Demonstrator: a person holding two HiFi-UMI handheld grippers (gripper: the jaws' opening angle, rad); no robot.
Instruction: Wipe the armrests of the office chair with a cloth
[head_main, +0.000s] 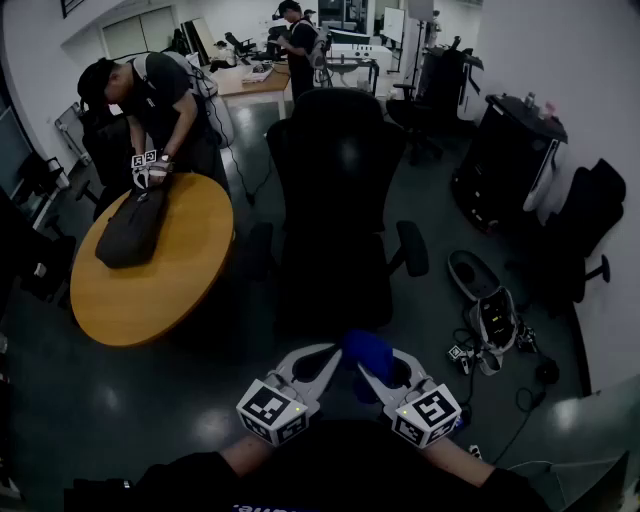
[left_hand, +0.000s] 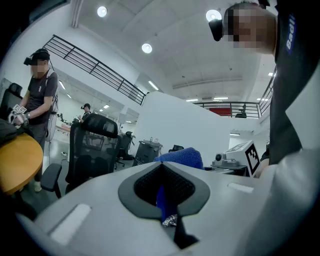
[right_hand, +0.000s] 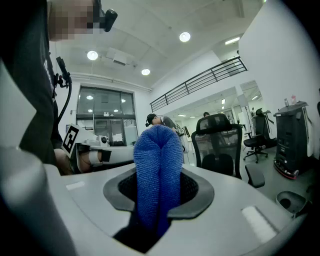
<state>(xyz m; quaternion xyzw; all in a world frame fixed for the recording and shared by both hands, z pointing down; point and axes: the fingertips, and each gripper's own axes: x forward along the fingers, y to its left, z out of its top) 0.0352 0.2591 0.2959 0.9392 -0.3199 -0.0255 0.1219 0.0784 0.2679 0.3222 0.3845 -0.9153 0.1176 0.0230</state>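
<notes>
1. Table of round orange-brown wood (head_main: 150, 300), far left in the head view. It carries a dark soft bag (head_main: 130, 228), over which a person in dark clothes (head_main: 150, 95) bends. It stands well apart from the task.
2. Left gripper (head_main: 318, 365) (left_hand: 162, 200), low in the head view. Its jaws are closed on a thin edge of the blue knitted cloth (head_main: 370, 350) (left_hand: 182, 156) (right_hand: 159, 165), and only a narrow blue strip shows between the pads. Risk: so slight a hold could slip free once the cloth drags on a surface.
3. The cloth hangs bunched between the two grippers, in the air before the chair, and touches neither armrest. Risk: a bunched cloth offers little flat face and would wipe in streaks unless spread.
4. Black high-backed office chair (head_main: 335, 190), centre, with its seat towards the person. One black armrest pad (head_main: 260, 248) lies at the view's left and the other armrest pad (head_main: 412, 248) at its right. Wiping appears not yet begun. Risk: a chair of this kind may swivel or roll under a sideways push, so the stroke would skid off the pad.
5. Right gripper (head_main: 385, 375) (right_hand: 159, 200). Its jaws are clamped on a thick fold of the cloth, which bulges above the pads. This hold looks firm.
6. Loose gear and cables (head_main: 490, 320) on the floor at the right. Risk: a foot or the chair base could catch them during a reach to the right-hand pad.
</notes>
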